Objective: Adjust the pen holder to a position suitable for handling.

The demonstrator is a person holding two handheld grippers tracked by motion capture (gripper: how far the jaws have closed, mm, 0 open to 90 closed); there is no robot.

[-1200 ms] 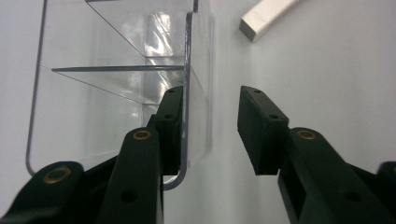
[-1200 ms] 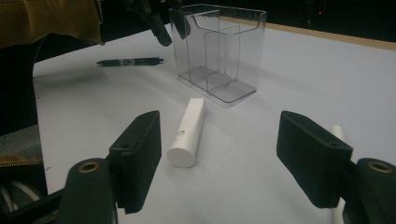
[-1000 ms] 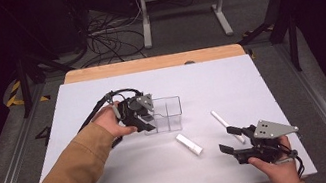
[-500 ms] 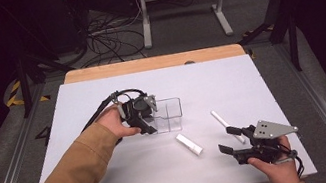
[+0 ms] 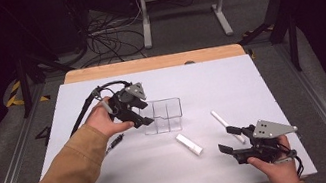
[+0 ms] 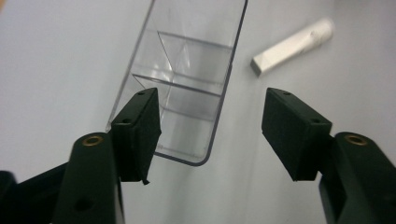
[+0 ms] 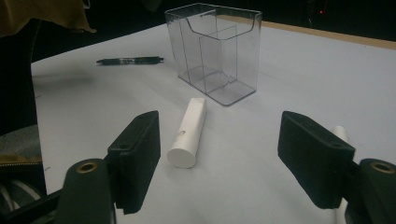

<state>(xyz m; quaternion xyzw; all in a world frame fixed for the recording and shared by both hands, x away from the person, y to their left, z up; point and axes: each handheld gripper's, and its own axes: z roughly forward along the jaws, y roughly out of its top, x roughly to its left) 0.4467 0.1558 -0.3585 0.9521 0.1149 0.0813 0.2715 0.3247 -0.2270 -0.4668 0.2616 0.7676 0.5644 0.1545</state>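
Observation:
A clear plastic organizer with inner dividers stands upright and empty near the table's middle. My left gripper is open at its left end; in the left gripper view the organizer lies just beyond the spread jaws of this gripper, and nothing is held. A short white cylinder lies in front of the organizer, and a thinner white stick lies to its right. My right gripper is open near the front right edge; the gripper points at the cylinder, which lies a little ahead of the jaws.
A black pen lies on the white table cover by the left sleeve. The wooden table edge runs along the back. Beyond it are cables and a metal stand on the floor.
The left gripper has tilted slightly at the organizer's left end, so its grey top plate now shows. The right gripper and the white pieces have not moved.

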